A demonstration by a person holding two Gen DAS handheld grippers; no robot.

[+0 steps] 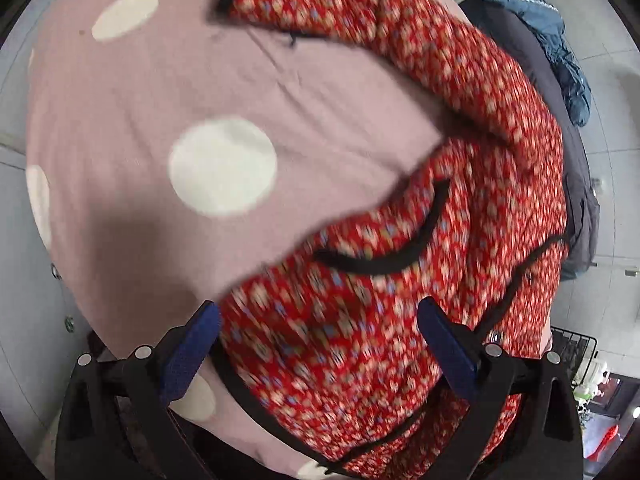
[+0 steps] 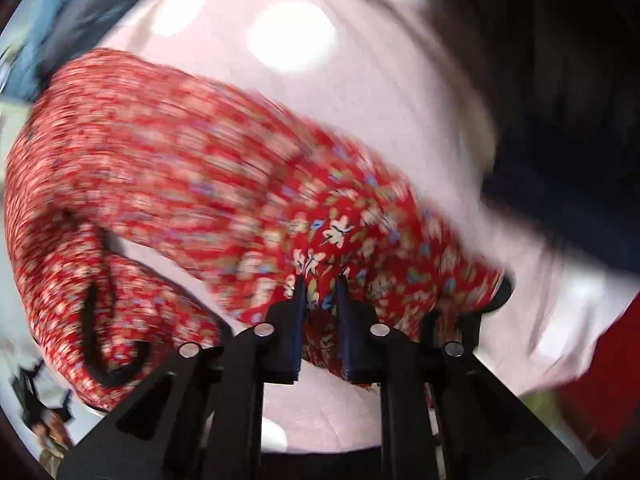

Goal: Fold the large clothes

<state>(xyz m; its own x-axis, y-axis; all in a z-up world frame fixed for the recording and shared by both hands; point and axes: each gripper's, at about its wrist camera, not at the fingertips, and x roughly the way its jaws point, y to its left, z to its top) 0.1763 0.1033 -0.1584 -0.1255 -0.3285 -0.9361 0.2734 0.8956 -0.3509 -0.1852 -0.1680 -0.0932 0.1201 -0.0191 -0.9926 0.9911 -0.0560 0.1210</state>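
Note:
A red floral garment (image 1: 400,240) with black trim lies bunched on a mauve sheet with white dots (image 1: 160,120). My left gripper (image 1: 320,316) is open, its blue-padded fingers (image 1: 192,352) spread just above the garment's near part, holding nothing. In the right wrist view the same garment (image 2: 180,184) stretches across the sheet (image 2: 380,100), blurred by motion. My right gripper (image 2: 320,284) is shut on a fold of the red fabric at its near edge. A black strap loop (image 2: 104,344) shows at the garment's lower left.
A blue jacket (image 1: 560,60) and dark clothing (image 1: 580,208) hang beyond the sheet's right edge. A wire rack (image 1: 576,352) stands at lower right. A dark mass (image 2: 560,120) fills the right wrist view's right side.

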